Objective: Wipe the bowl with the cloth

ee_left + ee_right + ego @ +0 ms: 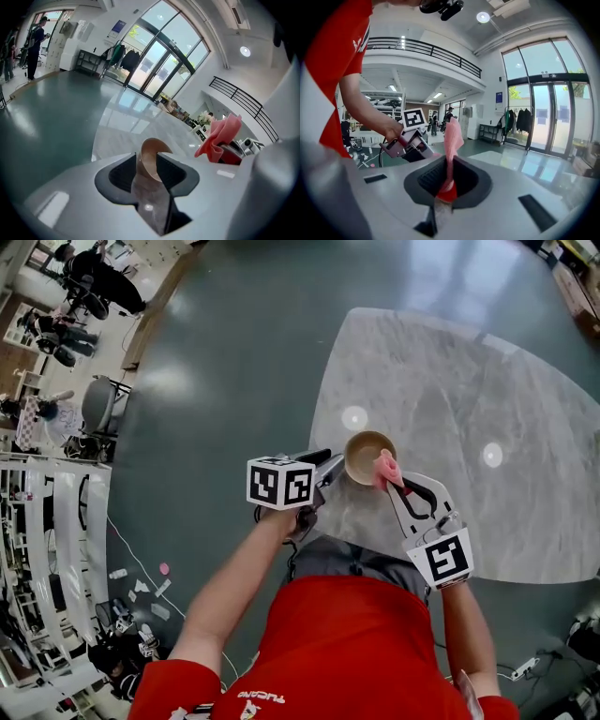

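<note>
A tan bowl [368, 456] hangs tilted over the near edge of the marble table [487, 521]. My left gripper [328, 474] comes at it from the left and is shut on its rim. In the left gripper view the bowl's wall [151, 157] fills the gap between the two pads of the left gripper [149, 171]. My right gripper [392, 486] is shut on a pink cloth [386, 468], which touches the bowl's right rim. In the right gripper view the cloth [452, 133] stands up from the right gripper [447, 180]. The cloth [220, 138] also shows in the left gripper view.
The round-cornered marble table stands on a dark green floor [234, 352]. Chairs and shelves [56, 521] line the left side of the room. People stand far off at the top left [94, 282]. Glass doors [543, 117] lie beyond.
</note>
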### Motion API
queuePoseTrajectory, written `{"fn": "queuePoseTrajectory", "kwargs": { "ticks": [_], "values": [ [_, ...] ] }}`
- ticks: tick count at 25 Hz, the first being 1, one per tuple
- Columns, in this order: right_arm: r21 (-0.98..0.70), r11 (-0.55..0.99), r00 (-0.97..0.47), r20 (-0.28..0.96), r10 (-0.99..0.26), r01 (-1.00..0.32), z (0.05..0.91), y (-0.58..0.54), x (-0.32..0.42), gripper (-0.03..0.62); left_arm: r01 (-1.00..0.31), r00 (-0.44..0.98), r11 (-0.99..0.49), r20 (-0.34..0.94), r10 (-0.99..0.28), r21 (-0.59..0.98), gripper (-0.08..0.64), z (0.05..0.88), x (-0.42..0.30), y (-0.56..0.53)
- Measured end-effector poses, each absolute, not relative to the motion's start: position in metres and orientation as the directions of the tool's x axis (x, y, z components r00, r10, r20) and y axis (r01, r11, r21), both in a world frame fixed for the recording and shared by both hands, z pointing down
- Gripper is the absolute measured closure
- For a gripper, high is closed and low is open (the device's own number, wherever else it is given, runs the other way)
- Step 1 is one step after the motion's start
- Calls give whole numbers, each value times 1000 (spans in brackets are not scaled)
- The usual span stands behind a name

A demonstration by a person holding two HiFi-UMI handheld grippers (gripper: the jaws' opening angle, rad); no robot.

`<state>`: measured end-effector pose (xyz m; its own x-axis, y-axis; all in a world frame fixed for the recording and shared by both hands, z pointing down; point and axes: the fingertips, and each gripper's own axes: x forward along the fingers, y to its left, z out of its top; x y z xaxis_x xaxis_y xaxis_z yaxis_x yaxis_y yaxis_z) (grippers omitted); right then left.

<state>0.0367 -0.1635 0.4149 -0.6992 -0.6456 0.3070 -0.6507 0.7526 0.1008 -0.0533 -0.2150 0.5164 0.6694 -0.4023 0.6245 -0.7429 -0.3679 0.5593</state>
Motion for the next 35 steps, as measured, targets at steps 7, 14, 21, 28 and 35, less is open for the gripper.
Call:
{"fn": "queuePoseTrajectory", "kwargs": {
  "ticks": [7,14,21,28,35],
  "values": [
    [98,714,-648,347,-678,-694,423,-187,45,572,-730,680,-347,672,-291,589,445,547,-32,-238],
    [151,715,-621,396,-676,-683,431,-196,38,572,-734,671,-339,706,-227,589,446,561,-21,-238],
    [254,765,-590,509,-626,-592,456,-200,28,572,-733,664,-358,723,-191,579,477,565,-11,-235],
    [262,797,-559,595,-578,-545,472,-201,19,572,-752,634,-389,746,-205,532,543,565,-10,-230],
    [224,838,-497,718,-487,-497,491,-205,8,572,-784,581,-468,746,-324,408,545,545,-5,-231]
  ]
}}
